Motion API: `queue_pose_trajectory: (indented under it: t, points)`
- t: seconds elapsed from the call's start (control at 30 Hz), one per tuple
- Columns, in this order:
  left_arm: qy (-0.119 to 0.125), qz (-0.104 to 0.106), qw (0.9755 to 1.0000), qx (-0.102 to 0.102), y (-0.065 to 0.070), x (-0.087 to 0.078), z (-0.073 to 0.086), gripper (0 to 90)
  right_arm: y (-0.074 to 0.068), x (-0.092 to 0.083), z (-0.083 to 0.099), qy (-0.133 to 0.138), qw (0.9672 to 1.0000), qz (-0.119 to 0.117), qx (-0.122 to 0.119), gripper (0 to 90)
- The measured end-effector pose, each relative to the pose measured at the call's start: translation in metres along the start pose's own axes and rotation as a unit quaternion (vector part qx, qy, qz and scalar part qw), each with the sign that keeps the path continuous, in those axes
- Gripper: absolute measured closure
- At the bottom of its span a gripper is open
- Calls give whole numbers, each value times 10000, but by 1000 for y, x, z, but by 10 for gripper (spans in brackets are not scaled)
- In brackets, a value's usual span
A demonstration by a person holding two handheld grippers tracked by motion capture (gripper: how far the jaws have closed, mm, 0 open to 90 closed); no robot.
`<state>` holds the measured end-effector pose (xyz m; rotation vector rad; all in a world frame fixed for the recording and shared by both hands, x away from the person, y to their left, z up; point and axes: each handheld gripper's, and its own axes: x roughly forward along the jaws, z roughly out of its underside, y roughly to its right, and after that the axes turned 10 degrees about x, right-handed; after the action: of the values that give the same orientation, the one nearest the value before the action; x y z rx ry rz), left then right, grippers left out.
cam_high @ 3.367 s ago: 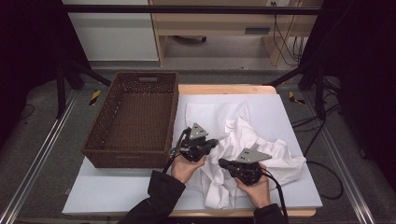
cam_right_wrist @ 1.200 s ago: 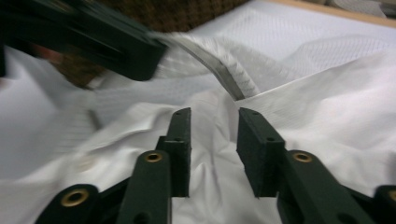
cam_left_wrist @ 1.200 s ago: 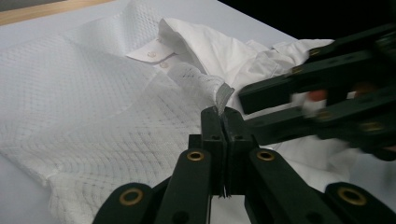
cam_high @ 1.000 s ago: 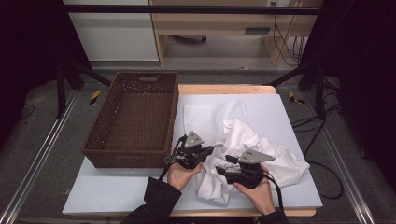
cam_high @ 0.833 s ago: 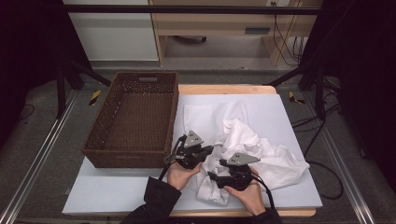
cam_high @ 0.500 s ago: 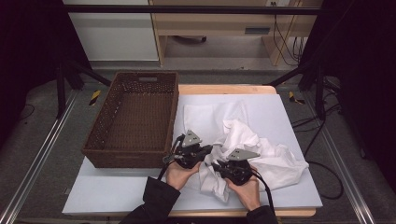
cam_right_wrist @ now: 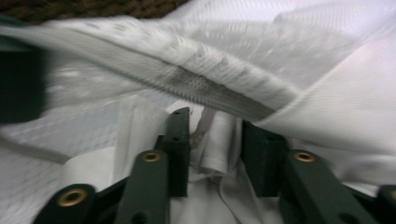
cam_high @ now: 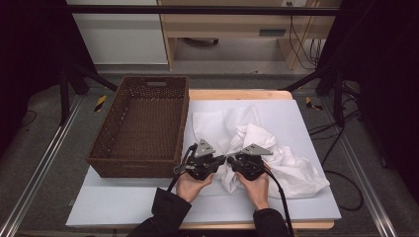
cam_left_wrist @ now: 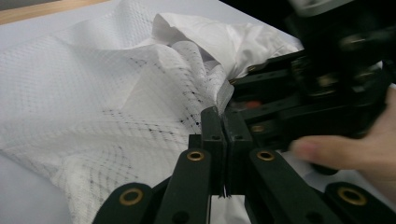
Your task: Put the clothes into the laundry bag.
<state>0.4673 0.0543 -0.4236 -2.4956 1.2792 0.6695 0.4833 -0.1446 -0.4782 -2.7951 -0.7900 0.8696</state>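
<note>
Our left gripper (cam_left_wrist: 223,122) pinches the white garment (cam_high: 276,158); our right gripper (cam_right_wrist: 215,135), jaws just widening, straddles a fold.

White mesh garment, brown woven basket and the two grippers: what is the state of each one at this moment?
White mesh garment: crumpled on the table, outside the basket, pinched by the left gripper.
Brown woven basket: upright, empty.
Left gripper: shut on the garment.
Right gripper: jaws apart, a fold of cloth between them; they have just been opening.
</note>
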Motion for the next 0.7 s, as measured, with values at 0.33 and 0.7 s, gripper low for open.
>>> queue_pose_trajectory:
  t: [0.33, 0.7]
  points:
    - [15, -101, 9999, -37, -3, 4, 0, 890, 6, -65, 11, -40, 9972, -729, -171, 393]
    - [60, -54, 10000, -36, -2, 3, -2, 890, -9, -28, 22, -538, 9961, -663, -230, 869]
